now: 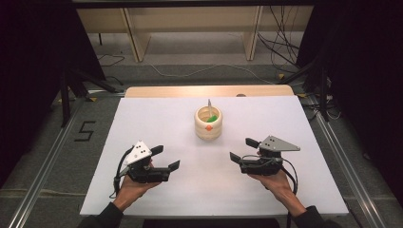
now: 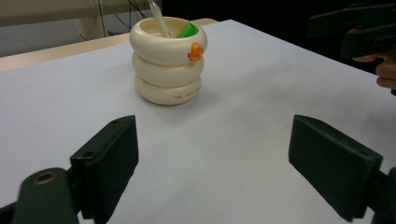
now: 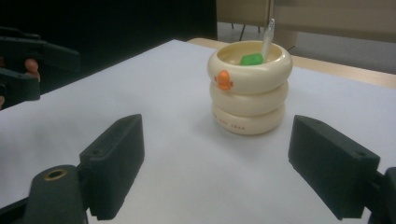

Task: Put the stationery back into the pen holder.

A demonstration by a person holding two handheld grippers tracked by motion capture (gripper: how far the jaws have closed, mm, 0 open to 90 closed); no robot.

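Note:
A cream holder shaped like three stacked rings, with a small orange knob on its side, stands upright on the white table top, a little behind the middle. A green item and a pale slim stick rest inside it. In the left gripper view the holder is ahead and slightly left; in the right gripper view the holder is ahead and slightly right. My left gripper is open at the front left, nothing between its jaws. My right gripper is open at the front right, also with nothing in it.
A bare wooden strip runs along the table's far edge. Beyond it stand wooden furniture legs and loose cables on the floor. Metal rails flank the table on both sides.

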